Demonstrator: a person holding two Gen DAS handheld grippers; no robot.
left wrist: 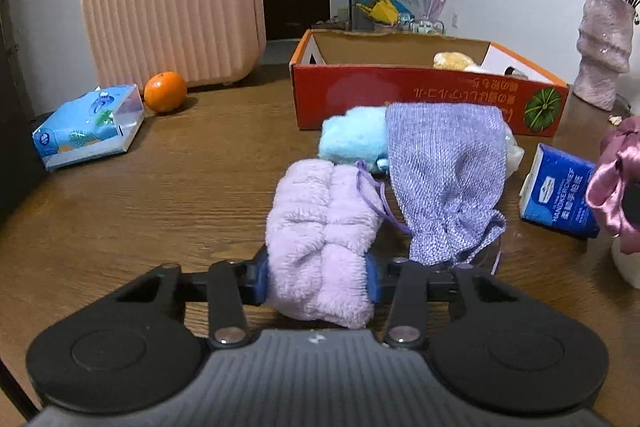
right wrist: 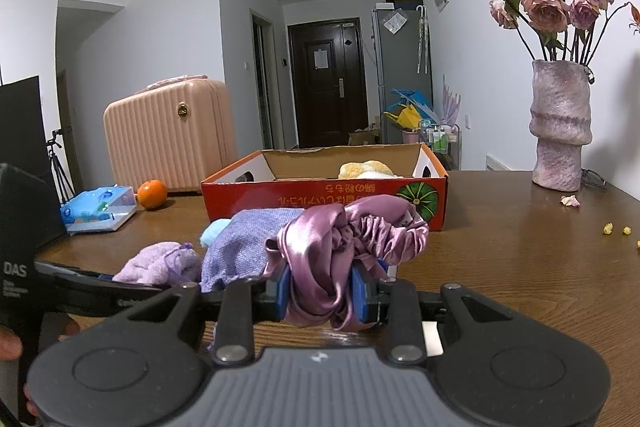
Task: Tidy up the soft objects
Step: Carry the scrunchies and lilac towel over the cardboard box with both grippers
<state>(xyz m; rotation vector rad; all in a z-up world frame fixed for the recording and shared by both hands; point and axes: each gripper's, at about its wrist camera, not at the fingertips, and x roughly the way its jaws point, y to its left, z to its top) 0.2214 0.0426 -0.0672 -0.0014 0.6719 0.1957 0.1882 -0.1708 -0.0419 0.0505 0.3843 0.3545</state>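
Observation:
My left gripper [left wrist: 318,277] is shut on a fluffy lilac headband [left wrist: 320,231], low over the table. Beside it lie a purple knit pouch [left wrist: 444,179] and a light blue plush piece [left wrist: 354,139]. My right gripper [right wrist: 322,293] is shut on a pink satin cap [right wrist: 344,239], held above the table; it also shows in the left wrist view [left wrist: 618,187]. The orange cardboard box [left wrist: 424,99] stands behind, with a yellow plush item [right wrist: 366,169] inside. The lilac headband [right wrist: 160,263] and pouch [right wrist: 244,243] show left of the cap.
A pink suitcase [left wrist: 176,11], an orange [left wrist: 165,91] and a blue tissue pack [left wrist: 88,127] stand at the left. A blue handkerchief pack [left wrist: 560,191] lies right of the pouch. A pink vase of dried roses [right wrist: 560,123] stands at the far right. Petal bits [right wrist: 570,201] lie near it.

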